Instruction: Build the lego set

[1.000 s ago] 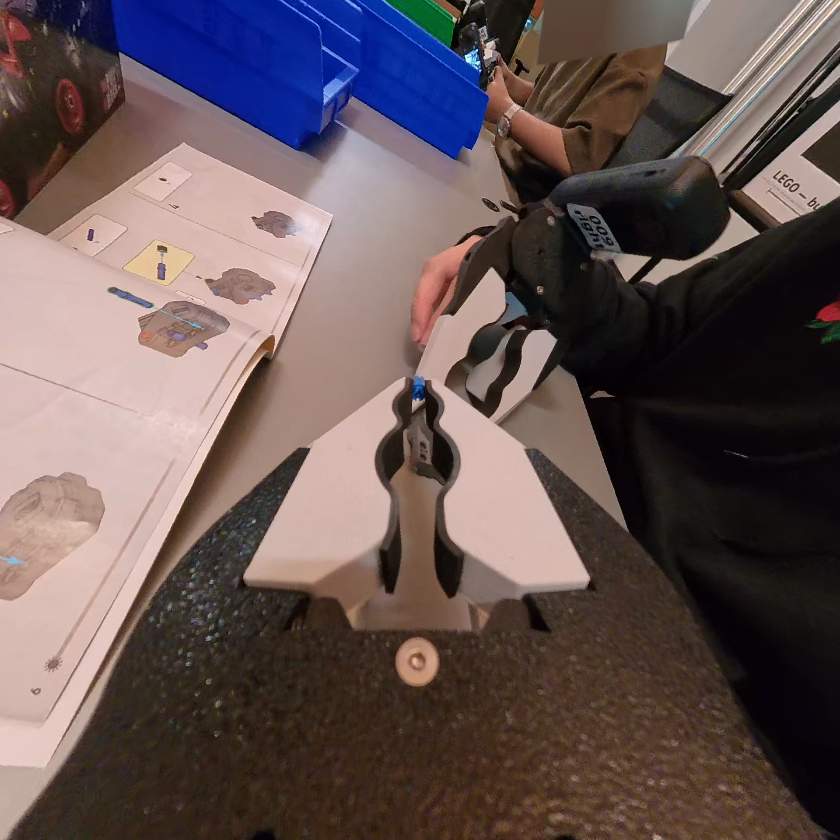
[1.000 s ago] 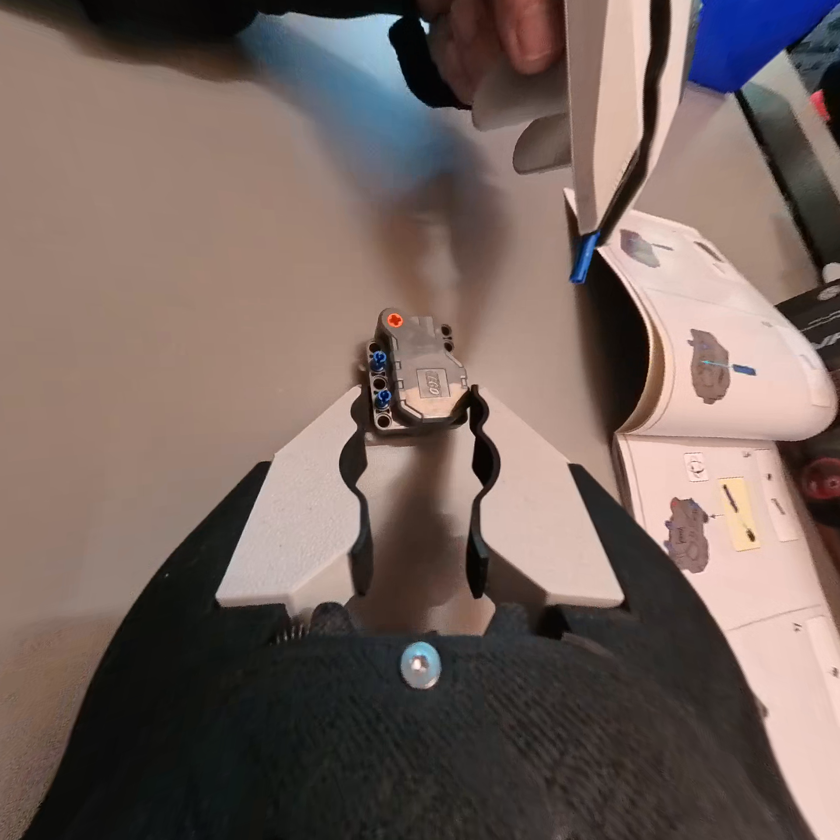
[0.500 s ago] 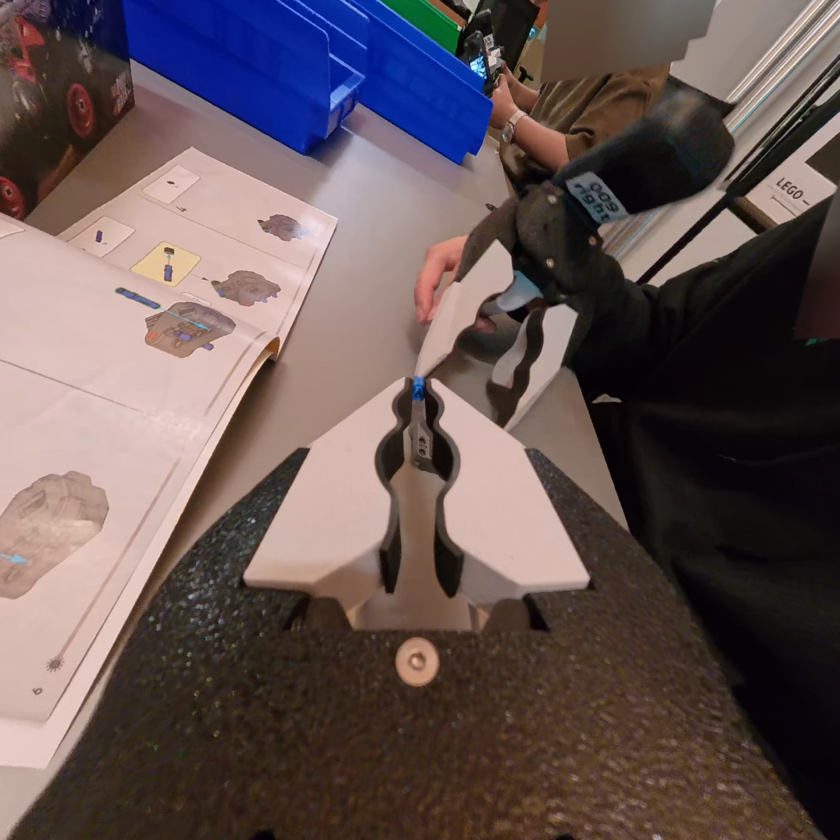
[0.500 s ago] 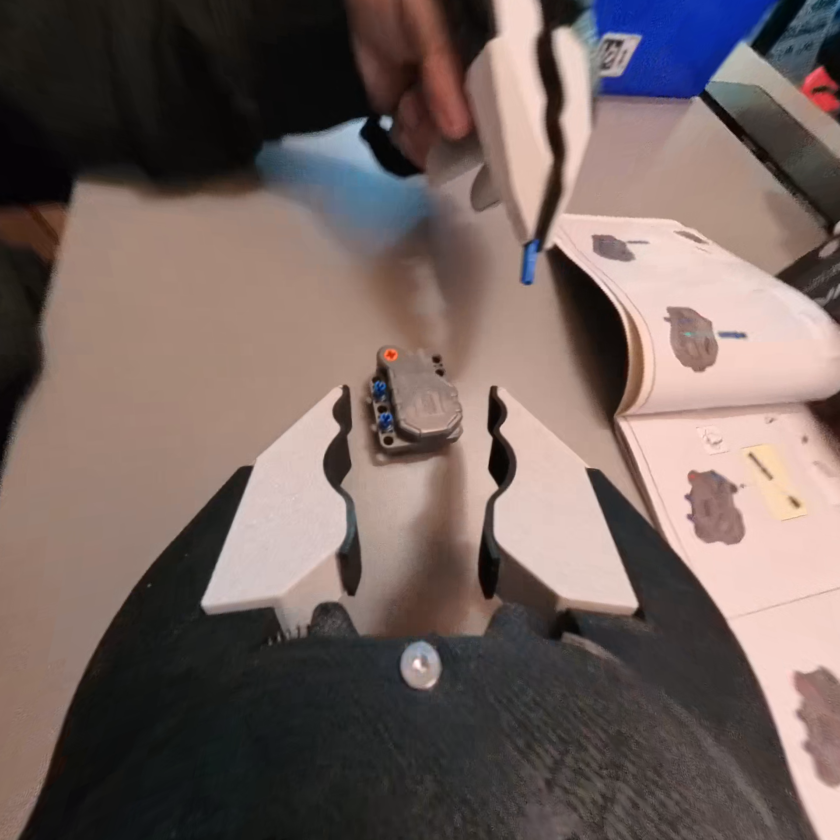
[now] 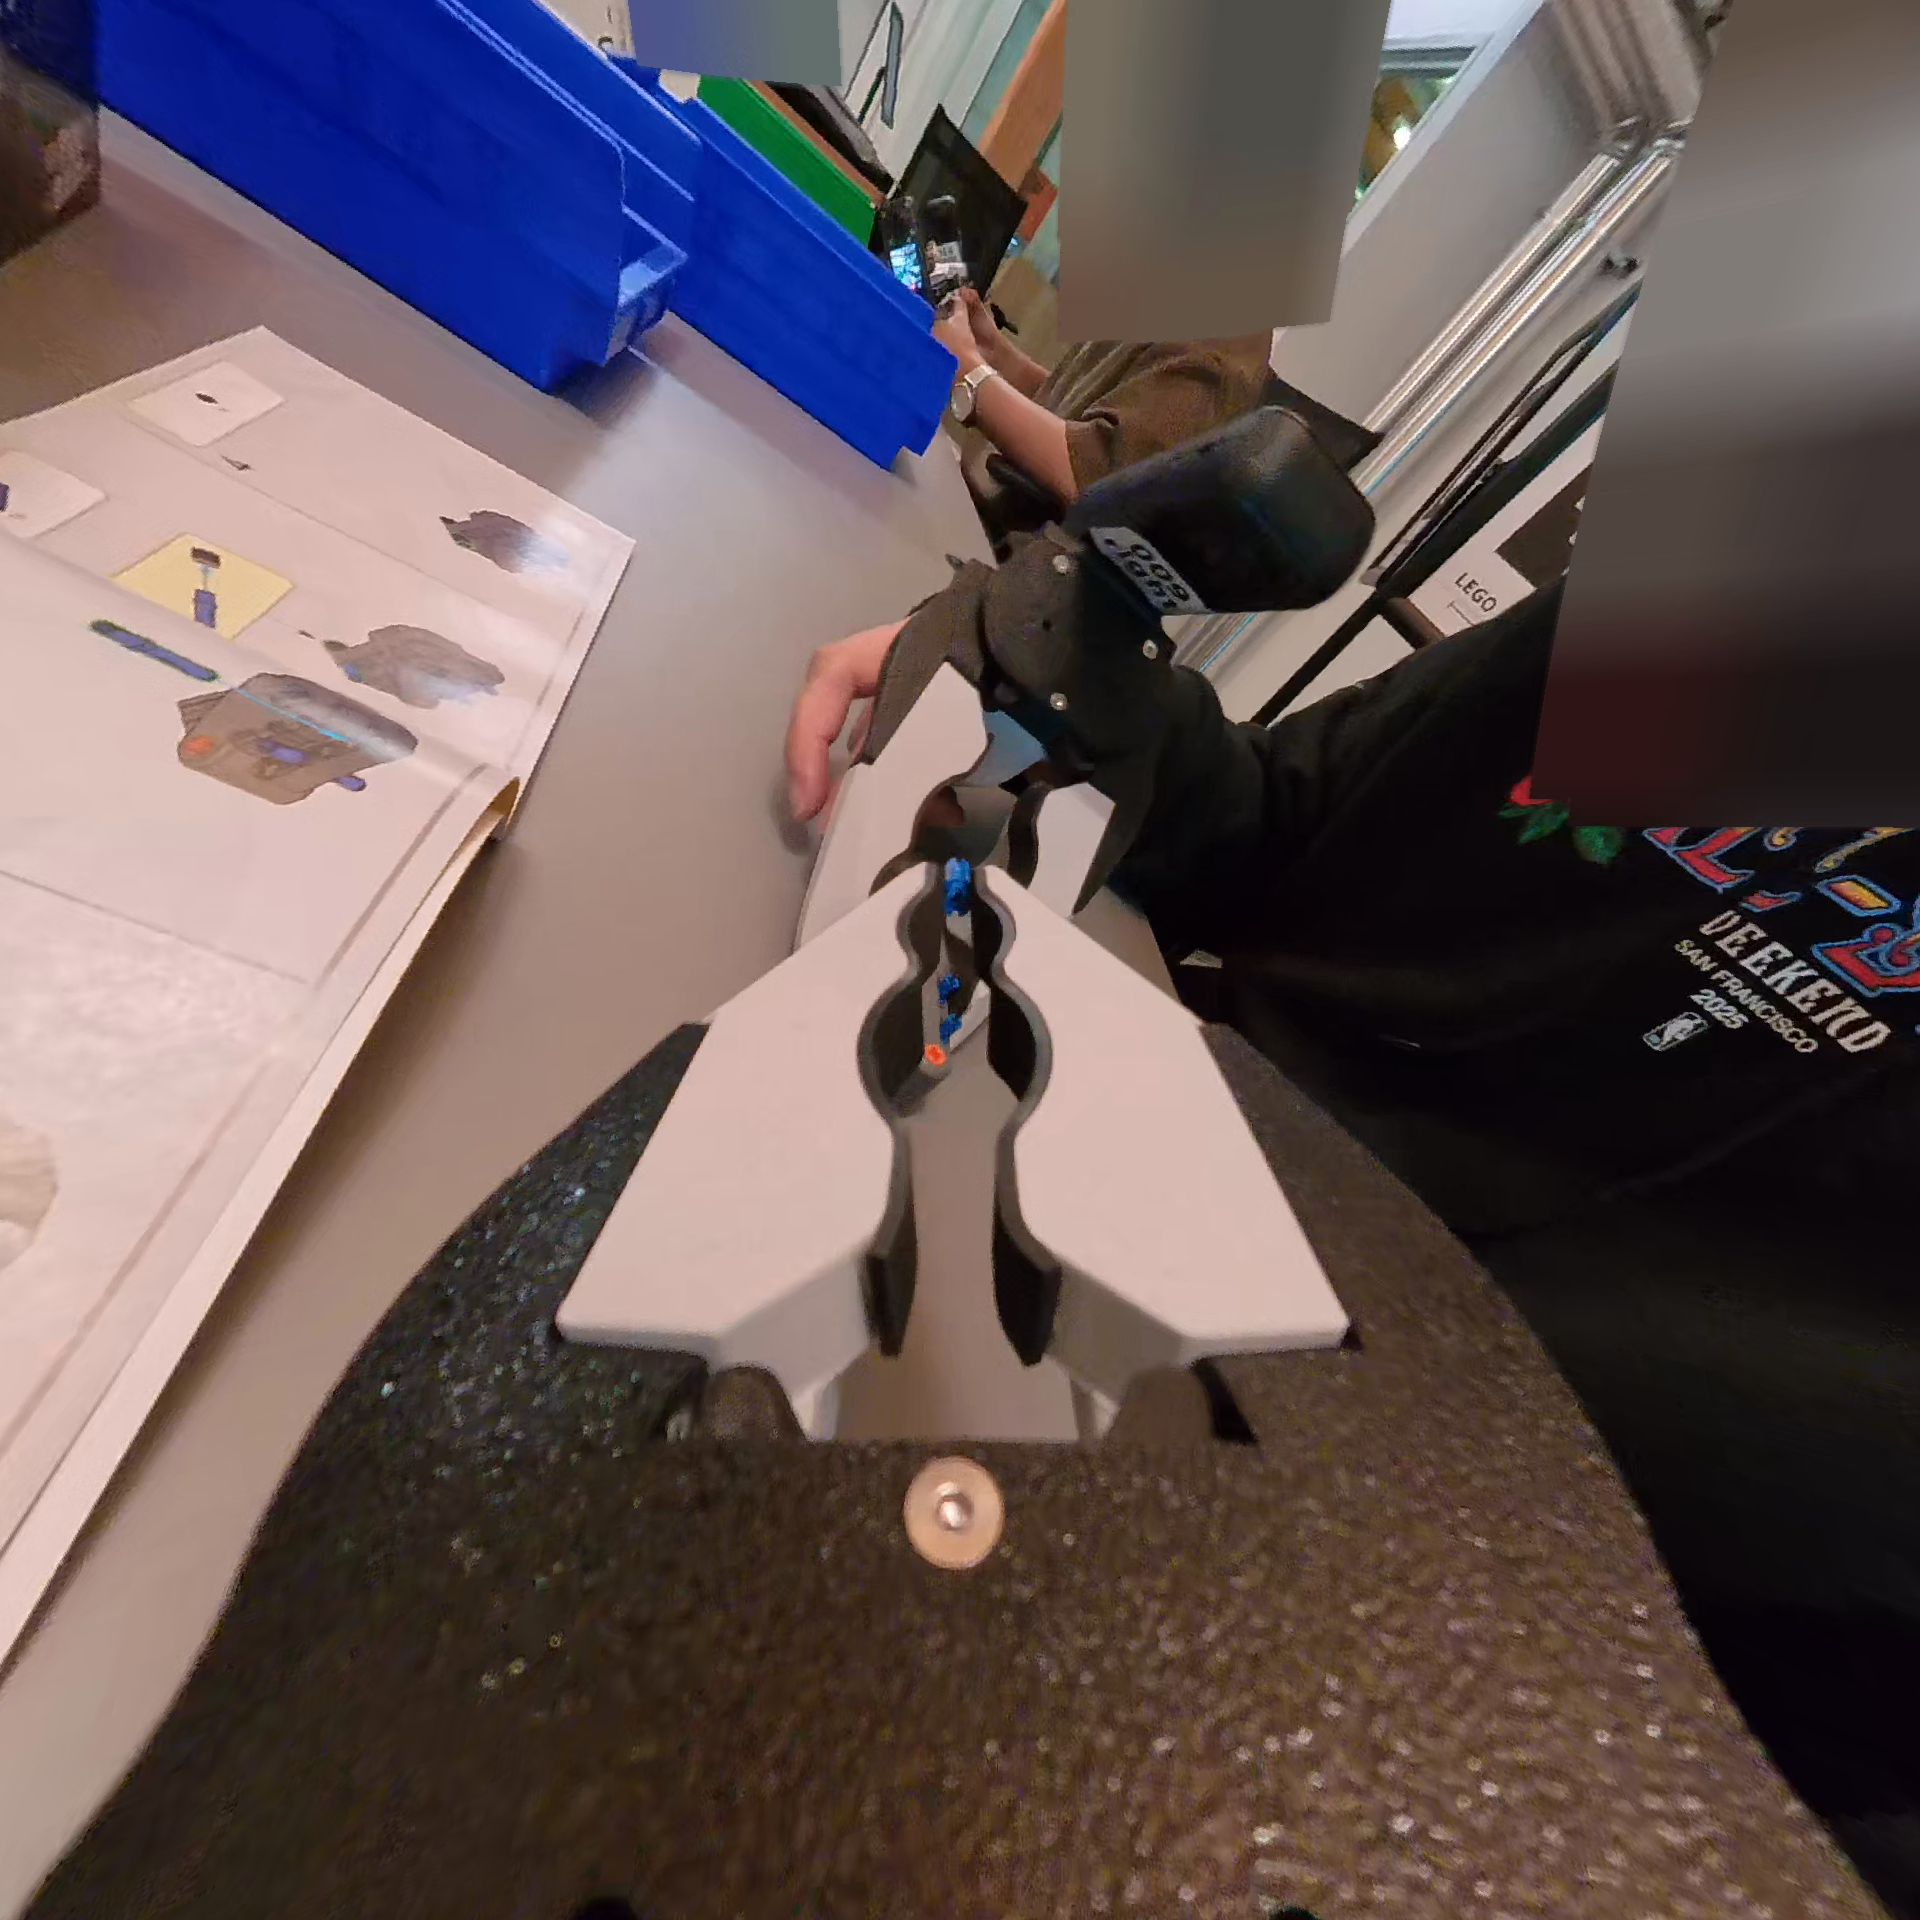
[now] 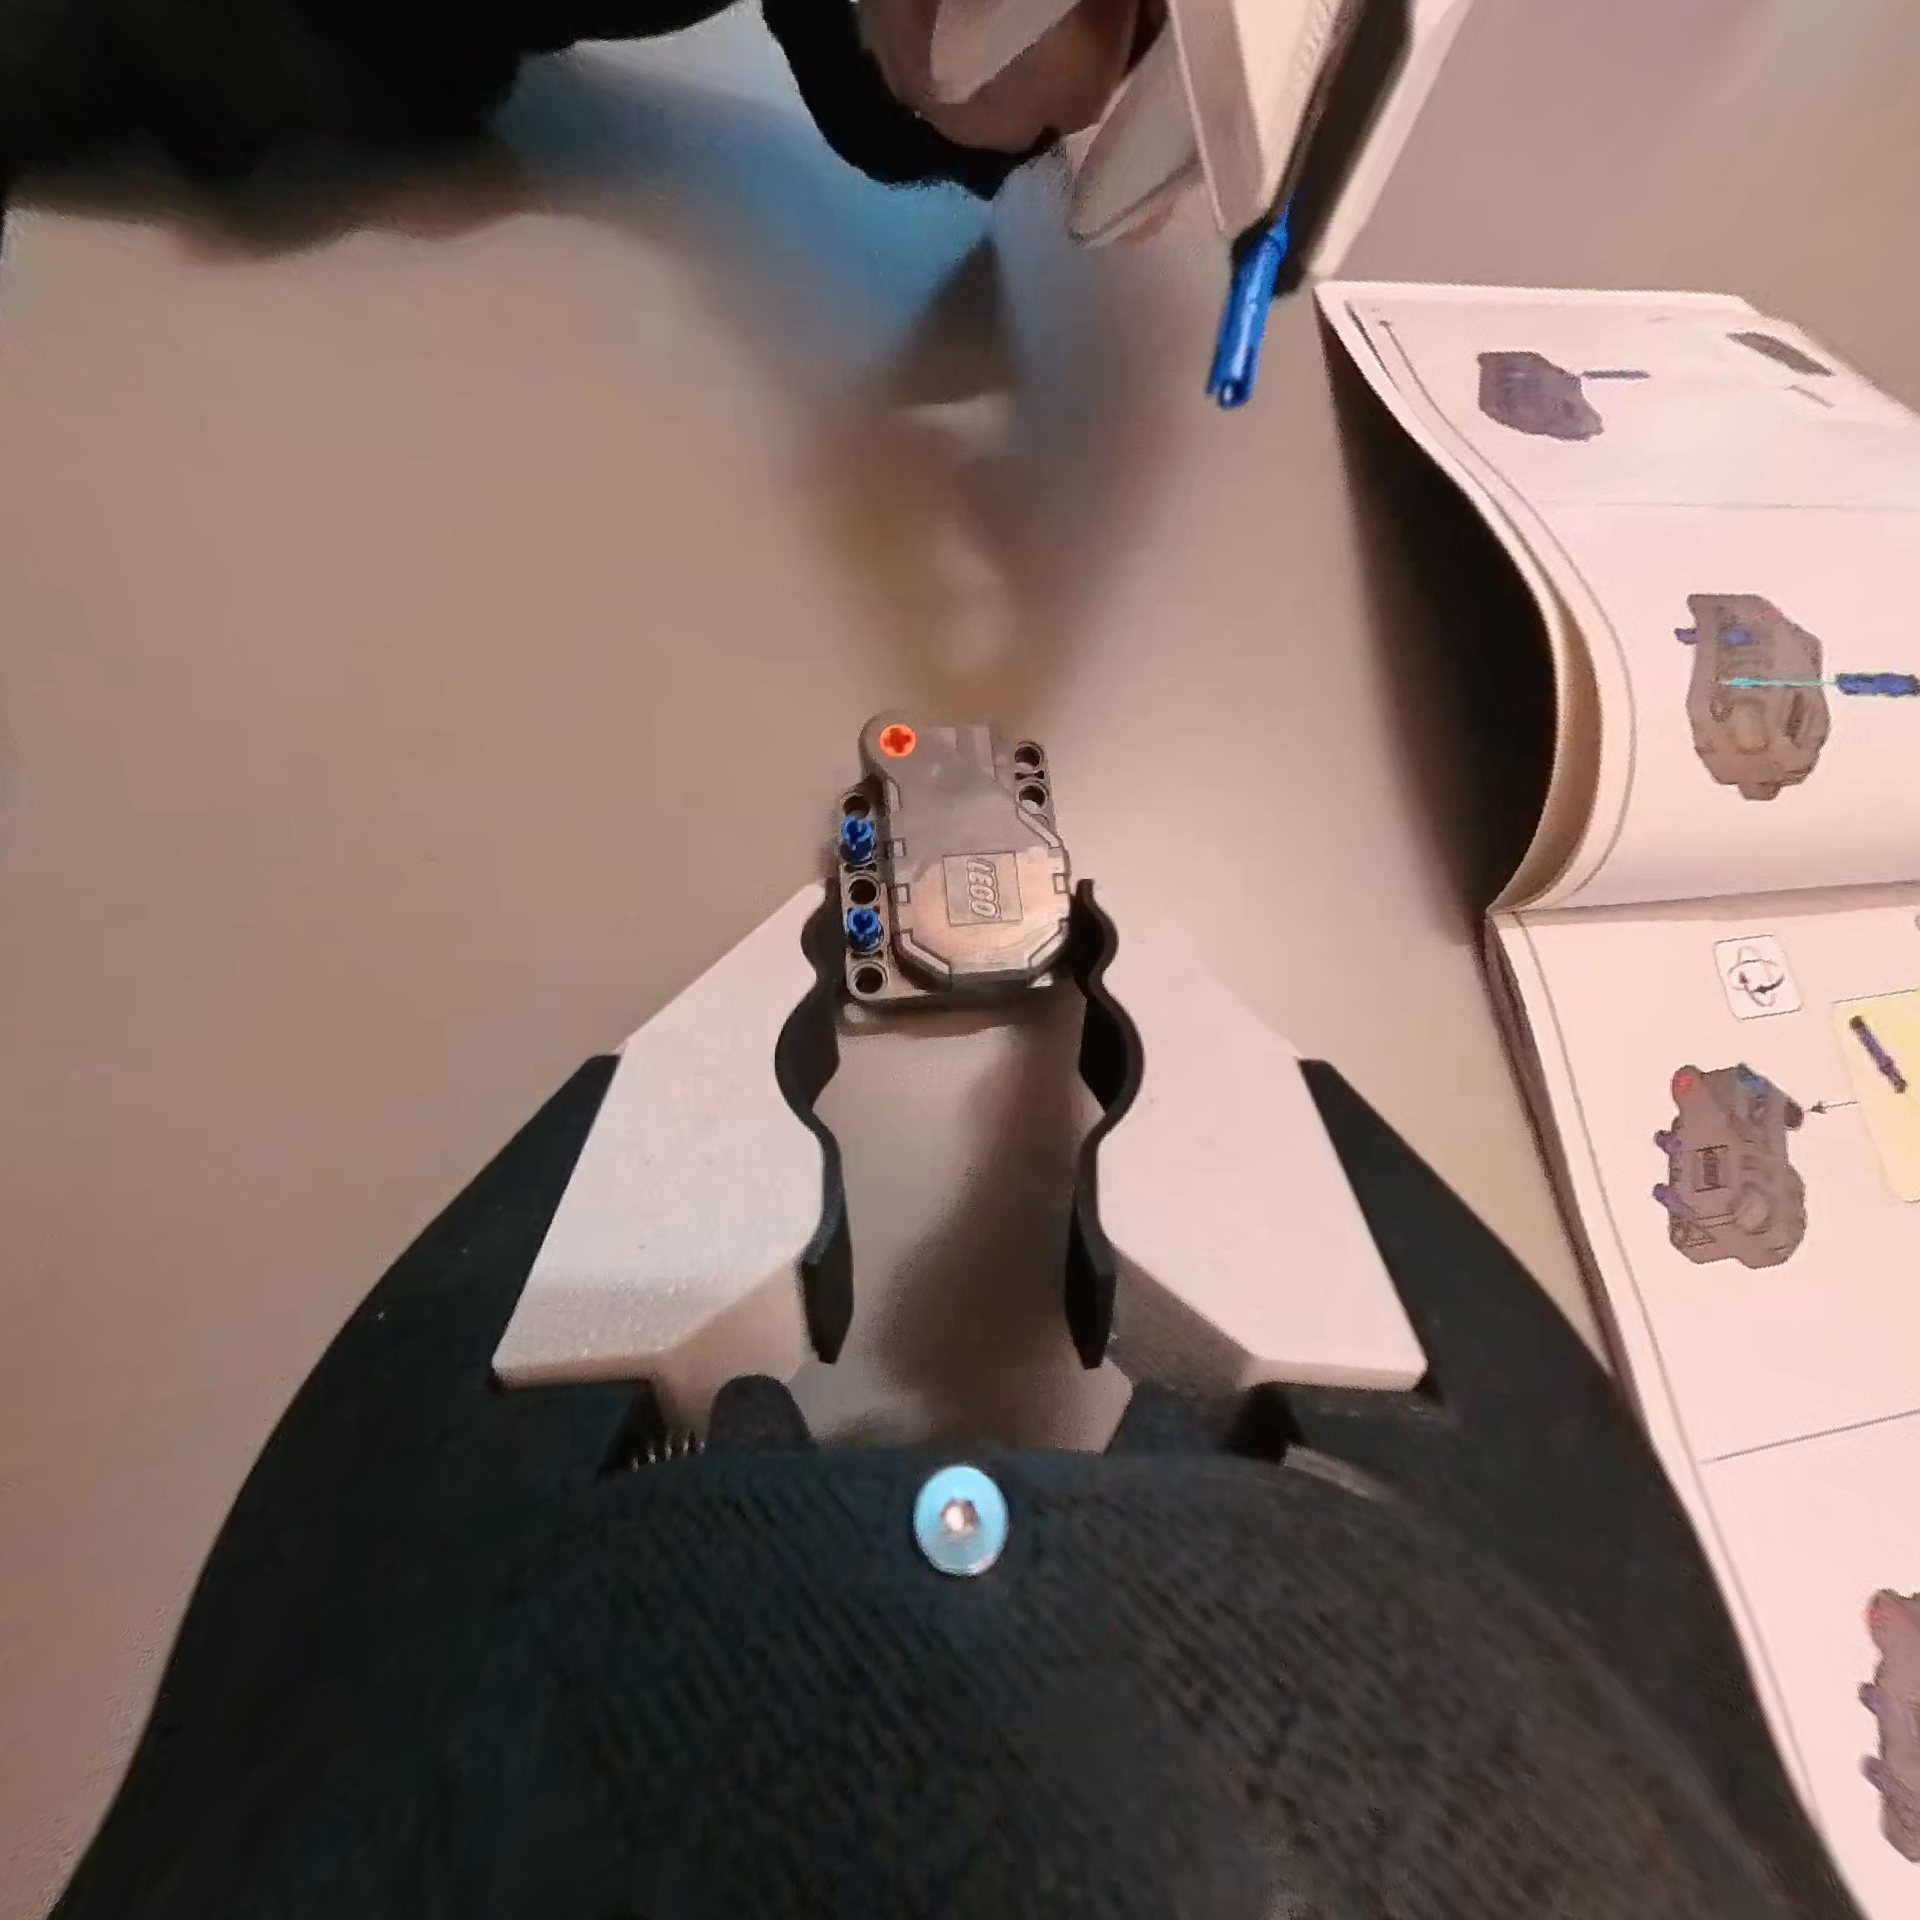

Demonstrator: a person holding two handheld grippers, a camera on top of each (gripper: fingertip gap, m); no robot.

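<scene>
Grey, with an orange cross hole at its far corner and two blue pins along its side, the lego block (image 6: 961, 862) sits at the centre of the right wrist view, clamped between the fingertips of the right gripper (image 6: 961, 940) over the tan table (image 6: 416, 623). At one o'clock the left gripper (image 6: 1273, 223) is clenched on a blue pin (image 6: 1242, 322) that pokes out of its tips. An open instruction booklet (image 6: 1704, 831) lies at three o'clock. In the left wrist view, blue bins (image 5: 499, 197) stand at eleven o'clock, and a seated person's arm (image 5: 1023, 405) shows at twelve.
</scene>
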